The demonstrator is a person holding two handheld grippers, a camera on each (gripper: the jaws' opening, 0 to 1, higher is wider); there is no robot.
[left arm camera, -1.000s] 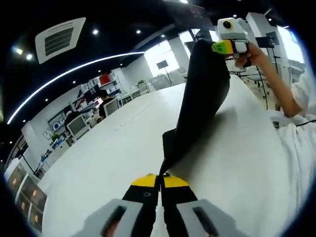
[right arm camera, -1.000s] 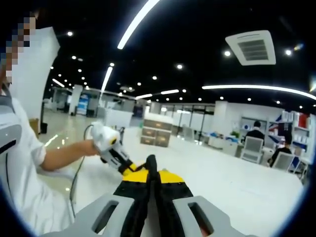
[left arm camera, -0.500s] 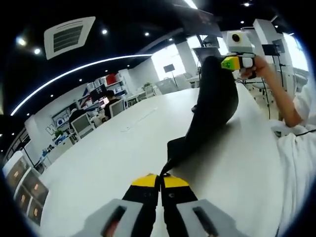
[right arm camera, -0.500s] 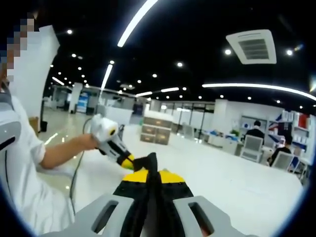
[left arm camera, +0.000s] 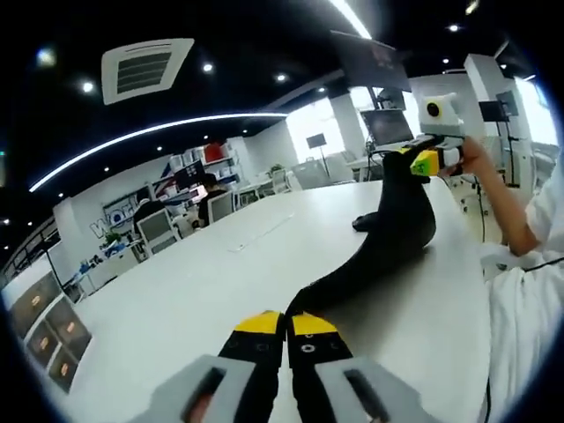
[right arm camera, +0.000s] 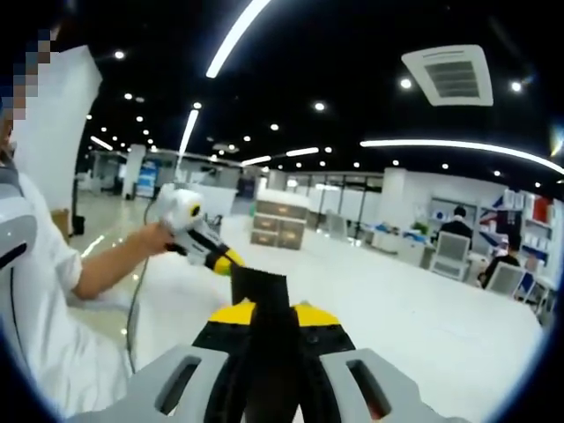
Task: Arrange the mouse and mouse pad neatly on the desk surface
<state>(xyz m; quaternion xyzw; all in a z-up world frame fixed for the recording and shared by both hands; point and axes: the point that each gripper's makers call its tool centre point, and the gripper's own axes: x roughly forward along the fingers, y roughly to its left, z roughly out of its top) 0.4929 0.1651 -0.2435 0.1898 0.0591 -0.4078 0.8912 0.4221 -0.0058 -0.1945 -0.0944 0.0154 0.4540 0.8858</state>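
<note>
At the centre of the left gripper view, the pad [left arm camera: 379,251] runs from the left gripper [left arm camera: 287,319] at the bottom up to the right gripper [left arm camera: 421,161] at upper right. Both sets of jaws are clamped on opposite ends of it. A second ago the pad stood almost upright between the two grippers; now it sags low in a long curve, its middle apparently close to or on the desk [left arm camera: 194,291], though contact cannot be confirmed. The right end remains raised.

In the right gripper view, the pad's near end [right arm camera: 261,300] shows broader between the yellow tips, and the left gripper [right arm camera: 231,260] sits at centre left, lower than before.

A dark object, probably the mouse [left arm camera: 365,222], lies on the desk just left of the pad's far end.

Judgement: the pad is being laid down; it still needs flattening and release, then the mouse placed.
</note>
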